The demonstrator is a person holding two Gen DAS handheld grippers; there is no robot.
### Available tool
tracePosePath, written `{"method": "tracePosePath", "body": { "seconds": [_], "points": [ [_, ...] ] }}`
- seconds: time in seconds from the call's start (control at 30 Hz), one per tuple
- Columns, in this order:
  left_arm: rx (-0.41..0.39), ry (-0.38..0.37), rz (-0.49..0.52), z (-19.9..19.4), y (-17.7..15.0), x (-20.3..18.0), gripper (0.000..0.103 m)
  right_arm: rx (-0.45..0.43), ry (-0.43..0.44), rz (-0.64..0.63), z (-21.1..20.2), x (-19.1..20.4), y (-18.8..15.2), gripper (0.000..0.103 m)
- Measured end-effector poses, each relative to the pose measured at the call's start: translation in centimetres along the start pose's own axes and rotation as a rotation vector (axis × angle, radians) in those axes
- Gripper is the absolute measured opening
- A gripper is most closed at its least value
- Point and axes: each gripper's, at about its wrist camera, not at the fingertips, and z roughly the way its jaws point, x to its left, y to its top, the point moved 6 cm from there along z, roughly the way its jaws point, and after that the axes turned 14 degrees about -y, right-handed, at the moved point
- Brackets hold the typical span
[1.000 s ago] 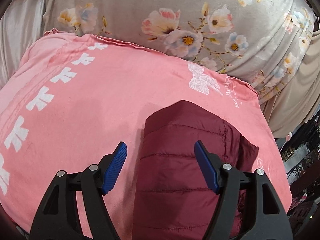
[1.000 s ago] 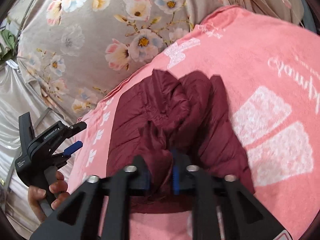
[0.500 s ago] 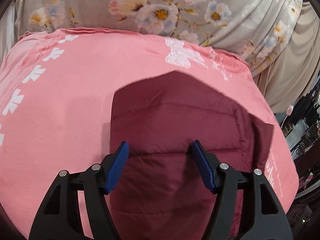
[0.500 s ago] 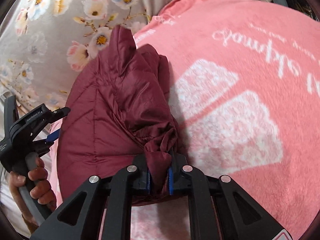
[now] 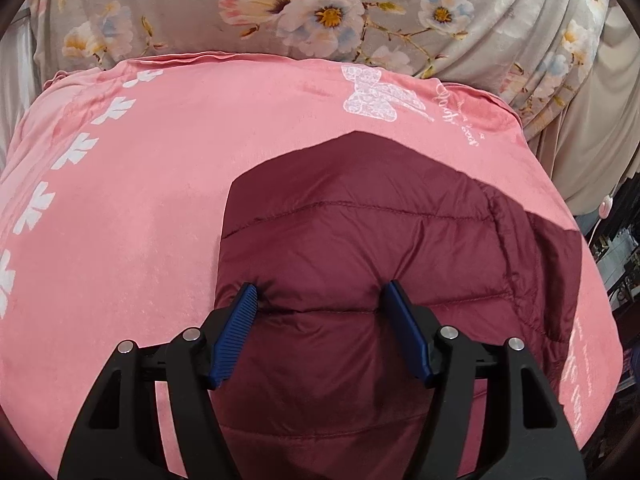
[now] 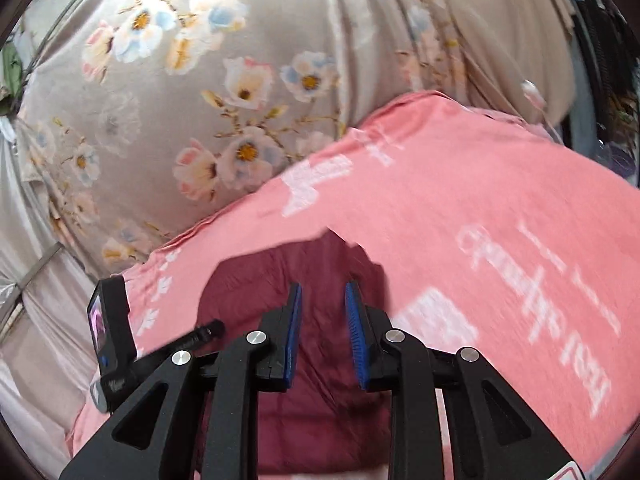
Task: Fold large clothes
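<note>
A bed fills both views: a grey floral sheet (image 5: 328, 12) at the back and, over it, a pink blanket (image 5: 132, 208) printed with white motifs, the landmark here. On the near middle of the pink blanket lies the maroon quilted jacket (image 5: 360, 240), folded into a flat, roughly square packet. The left gripper (image 5: 320, 312) stands released, jaws wide, its blue pads (image 5: 236, 328) pressing down onto the jacket's near panel without pinching it. The right gripper (image 6: 322, 332) is opening, nothing between its jaws; the jacket shows beyond them. To my eye the step is settling the fold: keep the left pads pinning the quilting while the right lifts clear, then smooth any puffed edges flat. No containers are in sight
</note>
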Motion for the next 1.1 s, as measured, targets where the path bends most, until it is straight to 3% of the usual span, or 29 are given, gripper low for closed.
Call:
{"method": "tracePosePath", "body": {
  "seconds": [0.23,0.37,0.47,0.6,0.7,0.83,1.1],
  "points": [
    [-0.006,0.011,-0.007,-0.3,1.9,0.5,0.064,0.092,-0.043,-0.094,7.9,1.6,0.5,0.018],
    [-0.014,-0.036,0.007,-0.8,3.0,-1.0,0.063,0.108,-0.059,-0.096,7.0,0.5,-0.2,0.018],
    [-0.008,-0.082,0.089,-0.8,4.4,-4.3,0.063,0.112,-0.078,-0.090,5.6,-0.6,-1.6,0.022],
    [0.080,-0.169,0.178,1.7,4.5,-9.4,0.063,0.165,-0.079,-0.061,5.2,-2.2,-3.9,0.022],
    [0.178,-0.176,0.268,4.7,2.6,-13.1,0.063,0.205,-0.088,-0.045,4.2,-4.1,-6.2,0.023],
    [0.210,-0.090,0.342,7.9,1.2,-15.1,0.061,0.236,-0.092,-0.071,3.6,-5.1,-8.2,0.023],
    [0.236,0.003,0.319,12.9,1.5,-15.4,0.061,0.323,-0.097,-0.050,6.6,-7.1,-11.0,0.014]
  ]
}}
